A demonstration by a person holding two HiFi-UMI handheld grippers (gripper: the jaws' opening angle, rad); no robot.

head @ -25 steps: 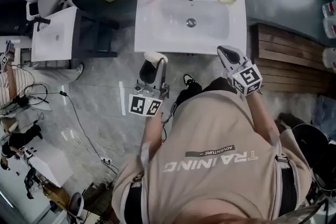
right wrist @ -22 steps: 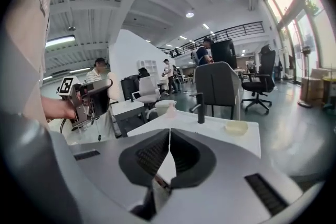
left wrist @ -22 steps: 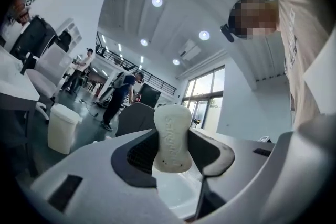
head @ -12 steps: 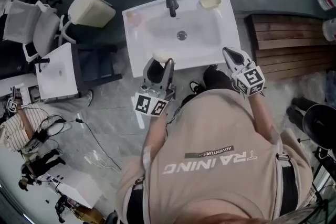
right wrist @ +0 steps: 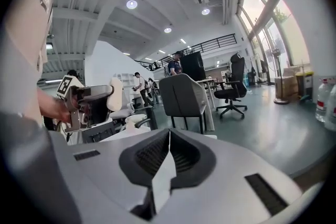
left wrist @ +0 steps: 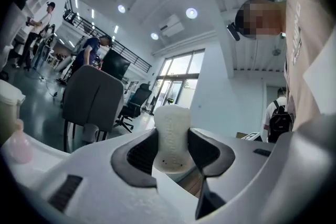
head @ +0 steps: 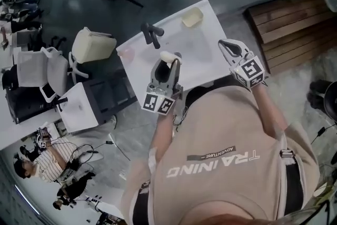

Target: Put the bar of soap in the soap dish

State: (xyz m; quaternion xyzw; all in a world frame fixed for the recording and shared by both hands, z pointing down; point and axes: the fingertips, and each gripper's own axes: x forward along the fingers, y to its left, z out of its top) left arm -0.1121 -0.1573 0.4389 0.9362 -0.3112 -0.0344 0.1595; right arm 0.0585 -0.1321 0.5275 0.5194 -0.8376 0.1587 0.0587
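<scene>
Dark fingers (left wrist: pixel 137 155) of the left gripper (left wrist: pixel 172 138) hide the pale soap bar (left wrist: pixel 171 118) partly; the pink object (left wrist: pixel 19 145) is blurred.

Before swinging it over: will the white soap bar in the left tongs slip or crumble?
The white soap bar looks rigid, keeping its shape between the left tongs. Its smooth surface may be slippery. Only one end is pinched, so it could pivot.

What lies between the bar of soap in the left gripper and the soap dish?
Only bare white sink between bar of soap and soap dish, per the head view; the faucet stands aside.
</scene>
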